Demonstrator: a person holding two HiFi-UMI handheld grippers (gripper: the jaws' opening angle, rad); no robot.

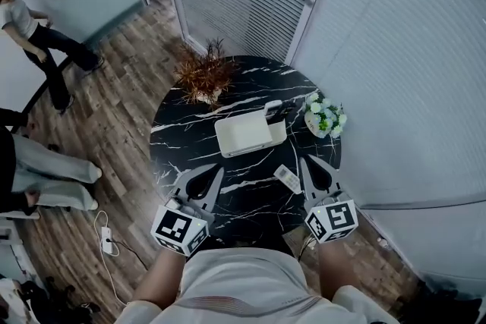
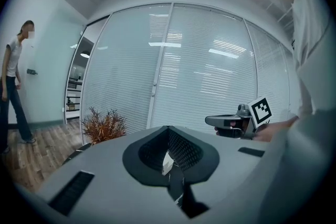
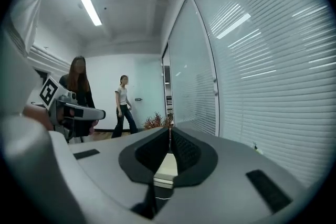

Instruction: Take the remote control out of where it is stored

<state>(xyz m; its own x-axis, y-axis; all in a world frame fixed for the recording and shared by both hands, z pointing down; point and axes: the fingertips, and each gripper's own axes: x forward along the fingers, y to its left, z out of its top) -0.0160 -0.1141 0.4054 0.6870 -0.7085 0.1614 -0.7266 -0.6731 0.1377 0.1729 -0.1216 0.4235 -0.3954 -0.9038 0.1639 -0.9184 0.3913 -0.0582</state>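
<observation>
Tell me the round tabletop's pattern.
Black tabletop with white marble veins; best seen in the head view.

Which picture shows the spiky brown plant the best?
The head view: the brown plant shows whole from above, standing on the black table. The left gripper view shows it from the side, with its bottom hidden. The right gripper view shows only a tiny far-off tuft.

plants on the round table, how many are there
2. A dried brown plant stands at the far left edge of the table. A small pot of white flowers stands at the right edge, beside the white box. None appears hidden.
</observation>
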